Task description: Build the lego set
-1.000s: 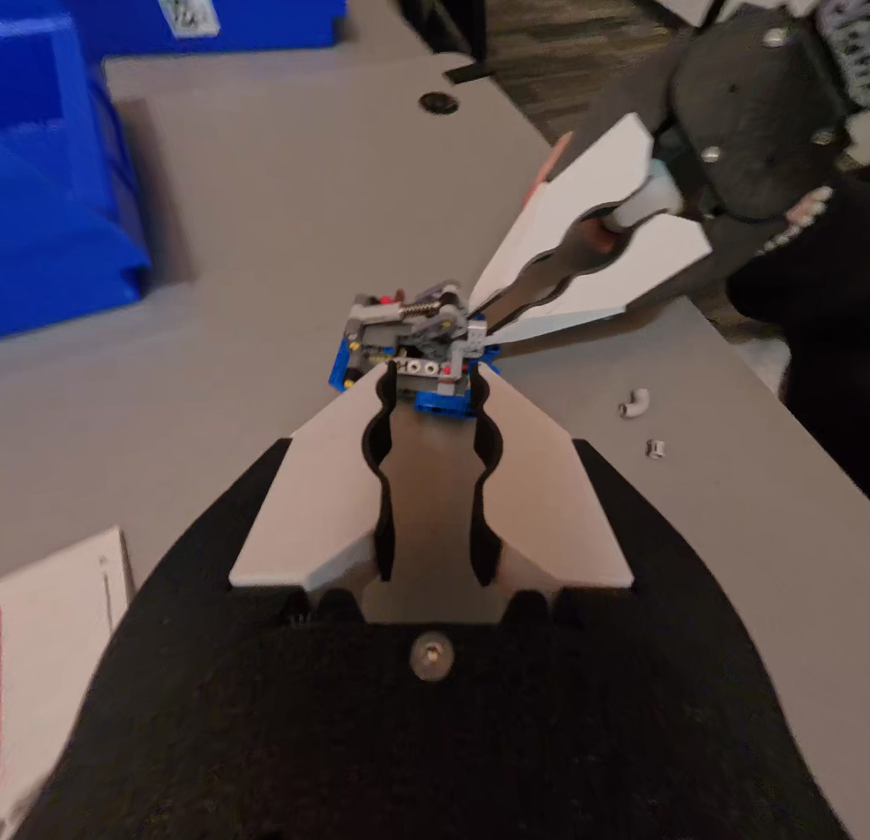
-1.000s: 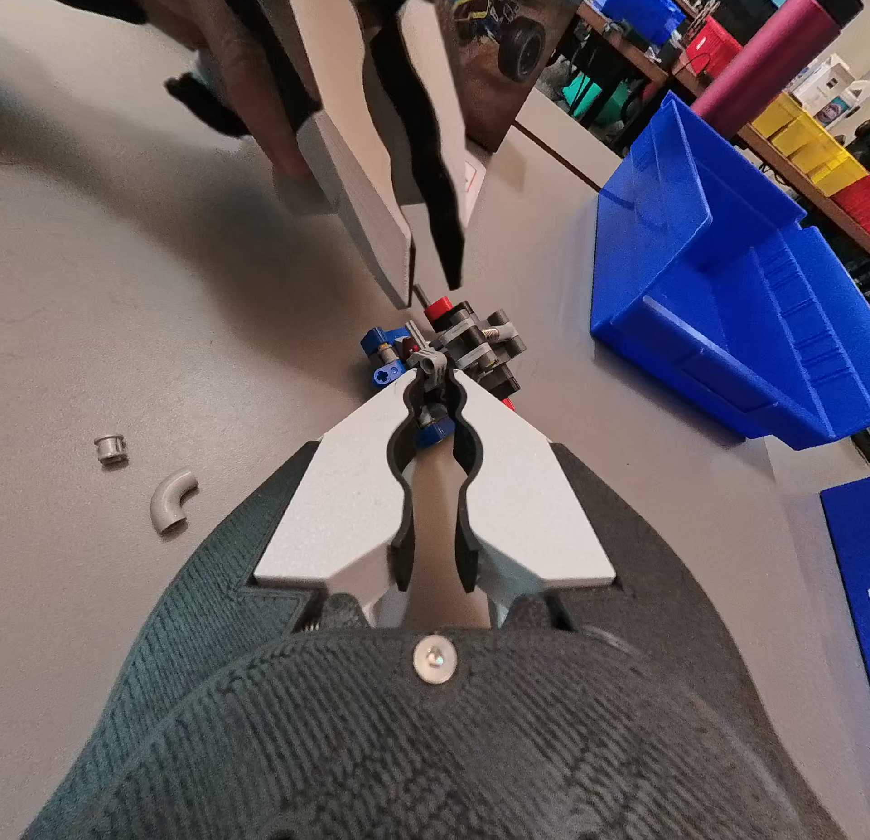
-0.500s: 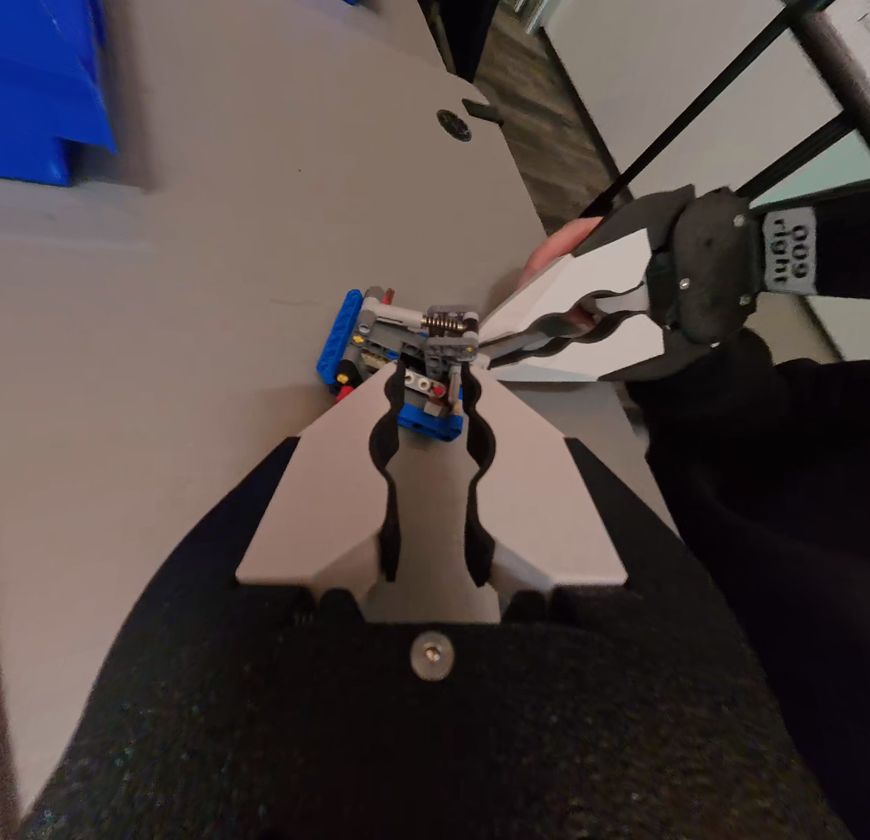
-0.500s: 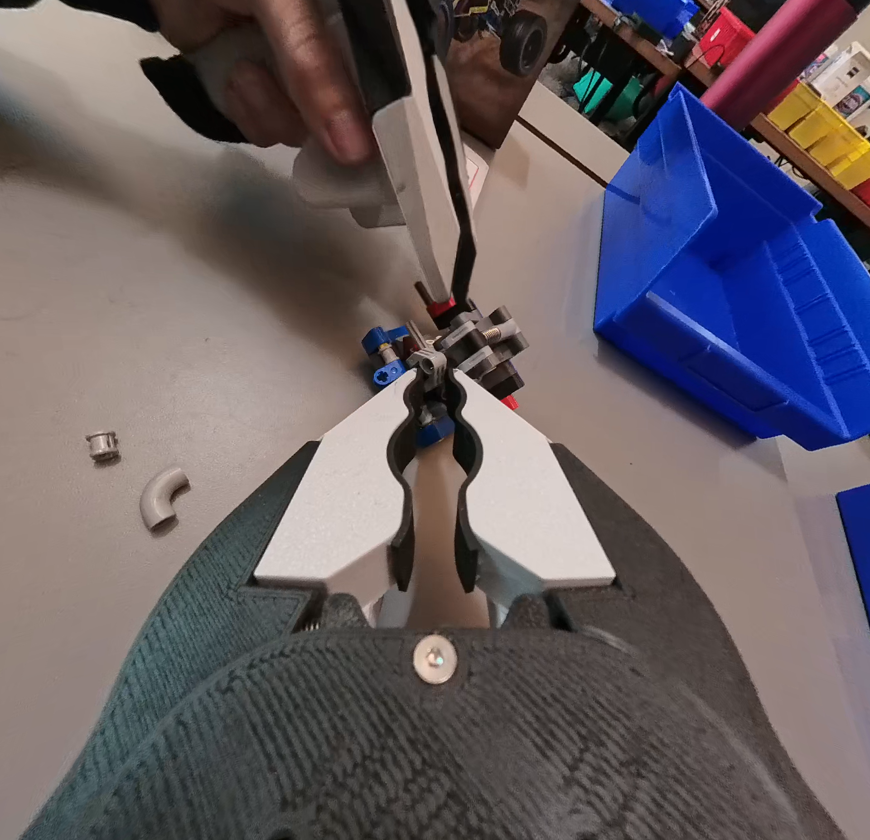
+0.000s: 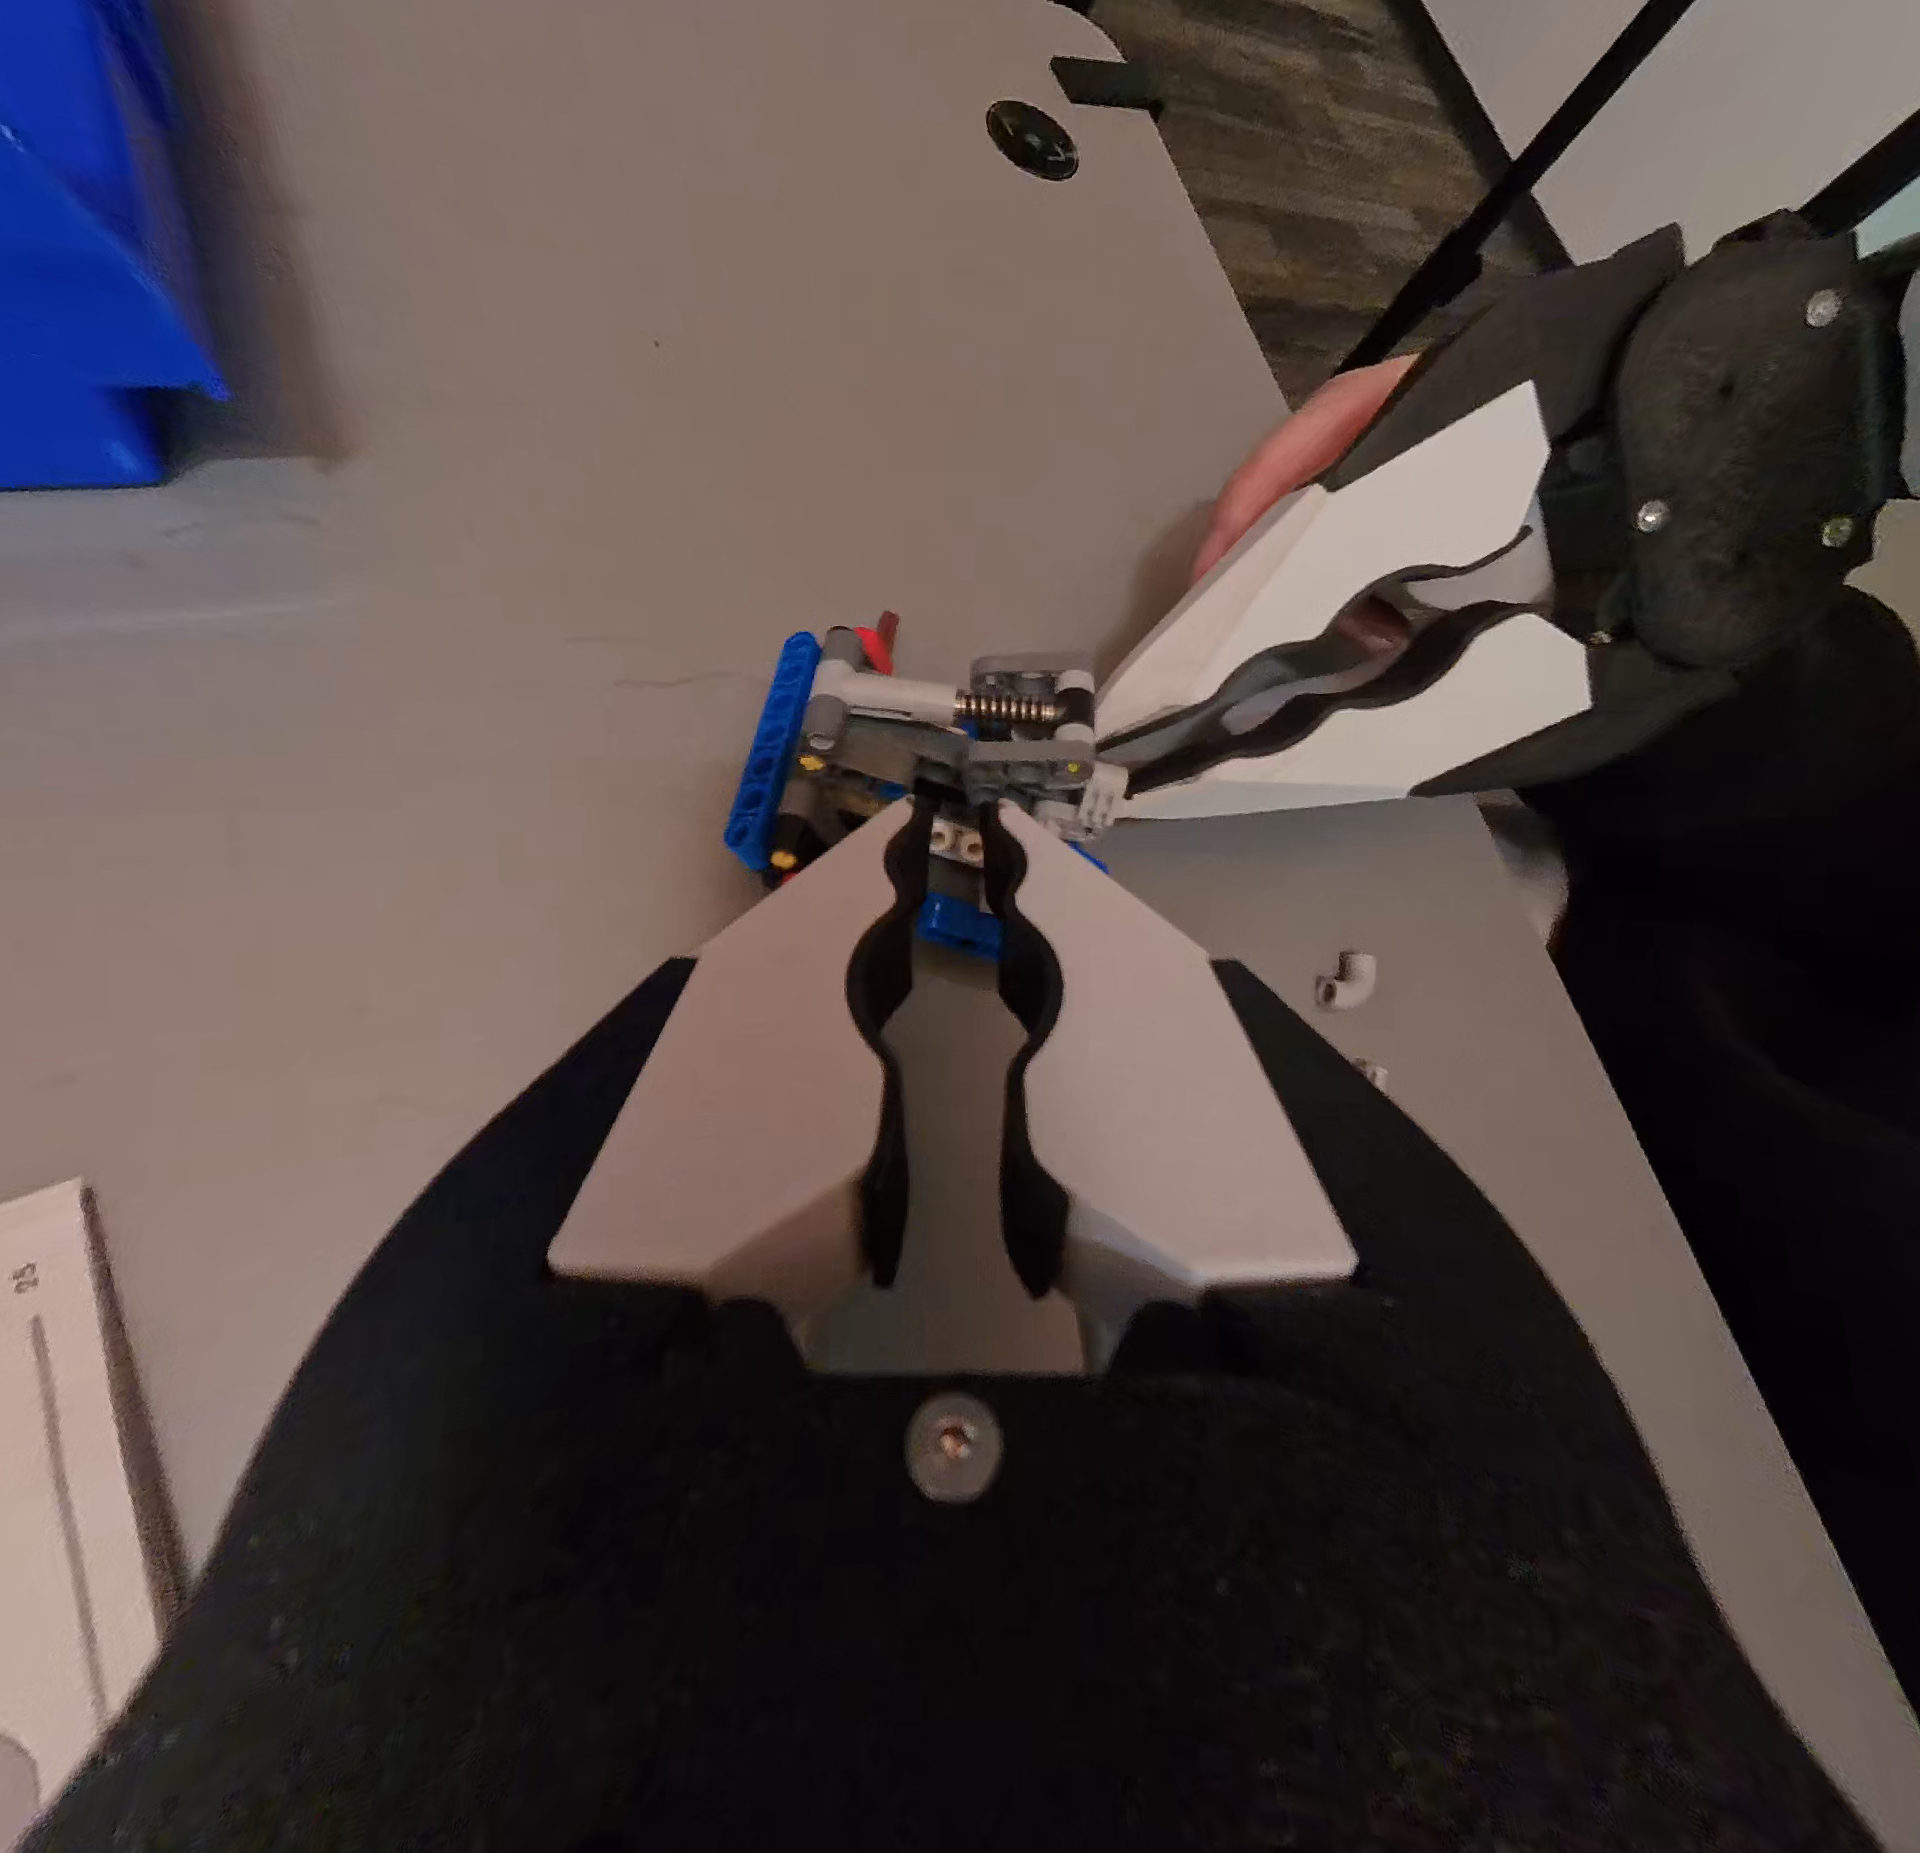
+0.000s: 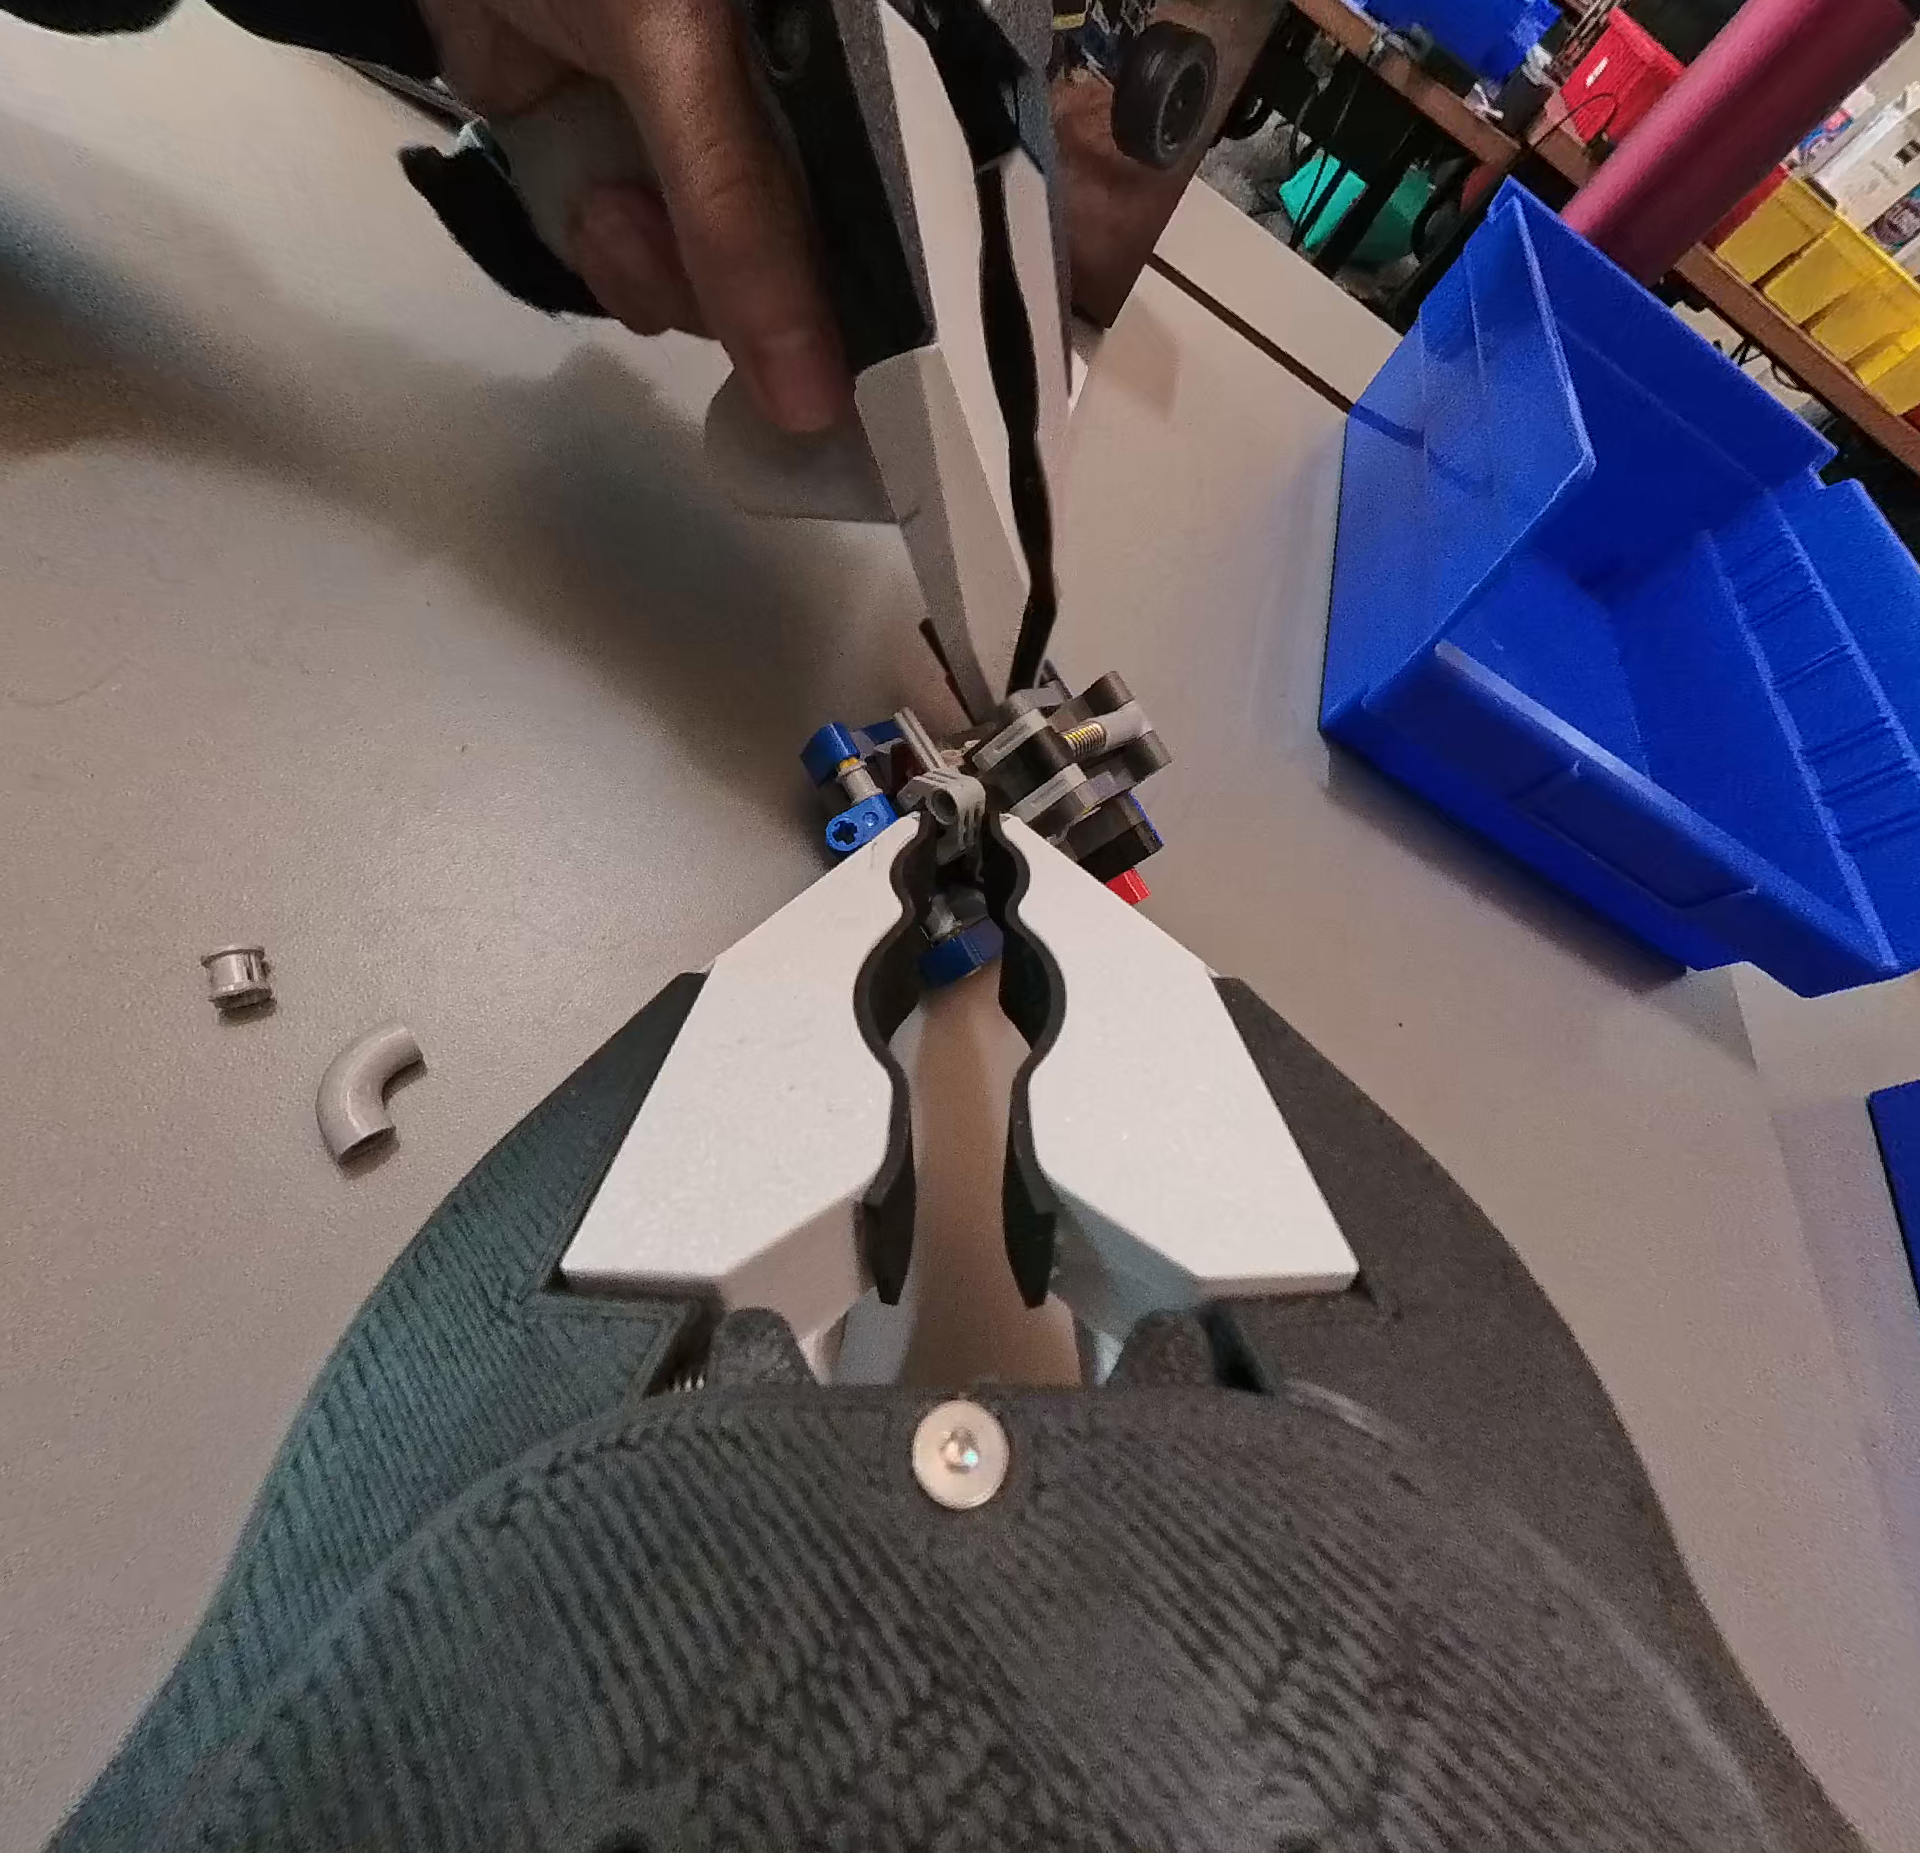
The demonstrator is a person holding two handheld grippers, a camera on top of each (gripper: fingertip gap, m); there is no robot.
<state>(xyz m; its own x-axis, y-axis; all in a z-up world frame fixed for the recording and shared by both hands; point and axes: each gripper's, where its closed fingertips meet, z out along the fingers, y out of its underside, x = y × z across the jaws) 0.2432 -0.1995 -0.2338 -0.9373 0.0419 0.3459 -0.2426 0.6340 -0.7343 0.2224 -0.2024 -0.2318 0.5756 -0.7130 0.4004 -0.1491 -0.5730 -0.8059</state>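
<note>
1. We see a small brick-built model of grey, black and blue pieces lying on the grey table, with both grippers meeting on it from different sides.
2. Our left gripper has its fingers drawn close on the near edge of the model, around a grey and black part. Whether the pads press it we cannot tell for certain, though they look clamped.
3. Our right gripper comes in from the side, its tips nearly together on a small grey connector at the model's end. In the left view it enters from the right, almost level with the table.
4. The model's long axis runs across the left gripper's view, from a blue beam on the left to the spring on the right. The right gripper thus lies roughly along that axis.
5. Two loose grey bits, an elbow and a bush, lie well apart from the model. A blue bin stands beyond it.
</note>
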